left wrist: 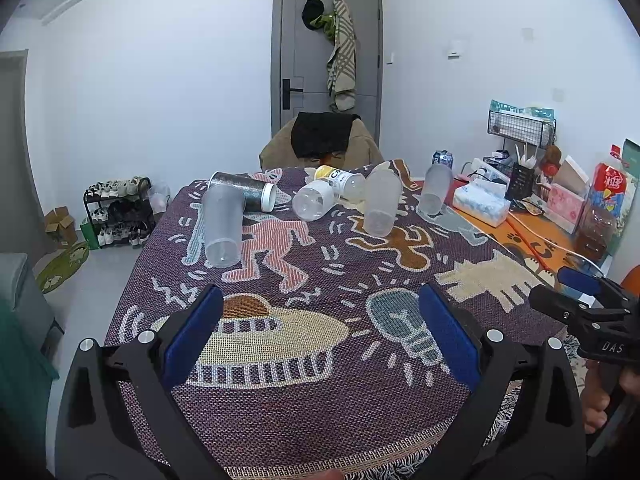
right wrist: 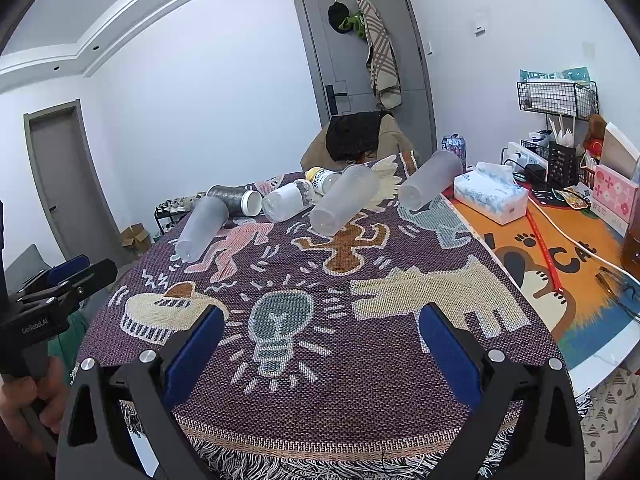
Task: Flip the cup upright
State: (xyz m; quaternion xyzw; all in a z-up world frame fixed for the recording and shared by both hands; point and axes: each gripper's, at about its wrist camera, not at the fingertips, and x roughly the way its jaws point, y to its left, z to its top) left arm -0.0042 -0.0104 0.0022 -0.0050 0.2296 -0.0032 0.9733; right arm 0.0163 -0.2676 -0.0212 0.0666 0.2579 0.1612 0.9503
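Observation:
Three frosted plastic cups lie on their sides on the patterned cloth: a left one [left wrist: 222,224] [right wrist: 202,227], a middle one [left wrist: 382,202] [right wrist: 344,199] and a right one [left wrist: 435,189] [right wrist: 430,185]. A dark glittery cup [left wrist: 244,191] [right wrist: 236,199] and two clear bottles [left wrist: 316,199] [right wrist: 286,201] also lie on their sides behind them. My left gripper [left wrist: 320,328] is open and empty above the near cloth. My right gripper [right wrist: 320,340] is open and empty, also near the front edge.
A tissue pack [left wrist: 482,200] [right wrist: 494,196], a soda can [right wrist: 454,148], a wire rack [right wrist: 556,98] and boxes [right wrist: 614,192] crowd the orange mat at right. A white cable [right wrist: 572,236] crosses it. A draped chair [left wrist: 320,140] stands behind the table.

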